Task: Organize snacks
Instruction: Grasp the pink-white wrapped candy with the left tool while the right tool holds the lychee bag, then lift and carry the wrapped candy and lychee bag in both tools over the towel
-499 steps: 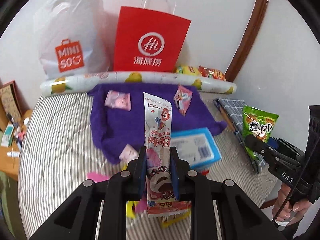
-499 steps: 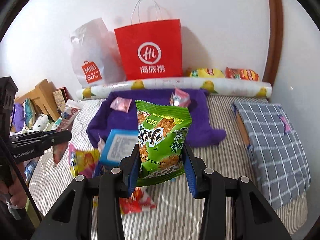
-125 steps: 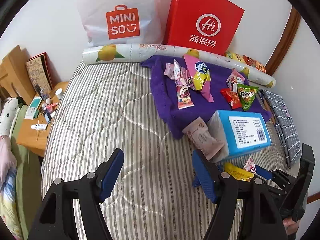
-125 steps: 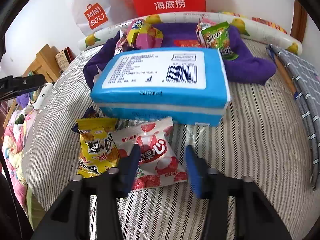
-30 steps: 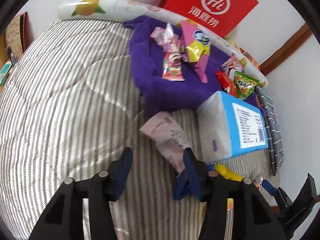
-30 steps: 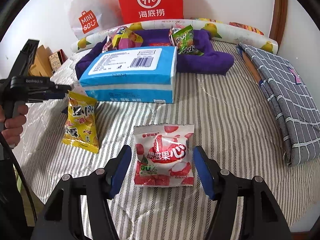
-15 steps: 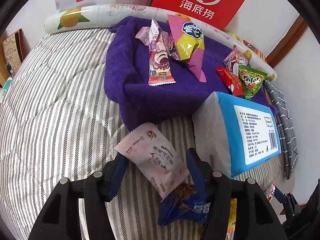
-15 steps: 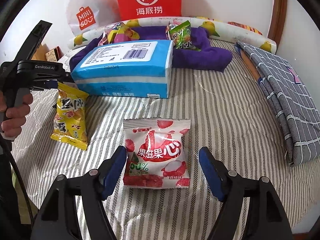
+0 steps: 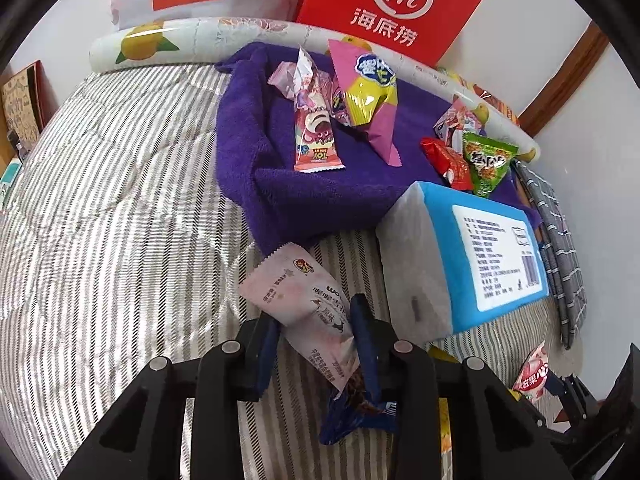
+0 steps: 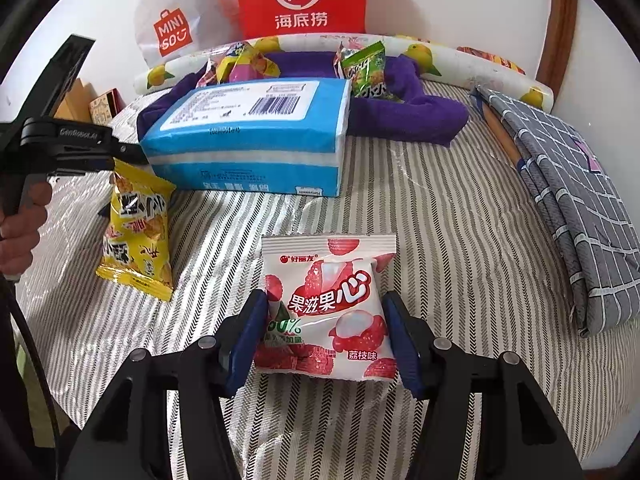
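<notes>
Both jaws narrowed since before: left gripper [image 9: 316, 330] pinching pale pink packet [image 9: 304, 304], right gripper [image 10: 326, 330] closing round lychee bag [image 10: 328, 308].

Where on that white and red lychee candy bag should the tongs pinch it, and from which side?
Across its lower half, coming in low from the near end. The lychee candy bag lies flat on the striped bedspread with its length running away from the right tongs, whose two fingers already straddle both side edges. The puffy middle should squash enough to hold; the flat crimped ends would likely slip.
</notes>
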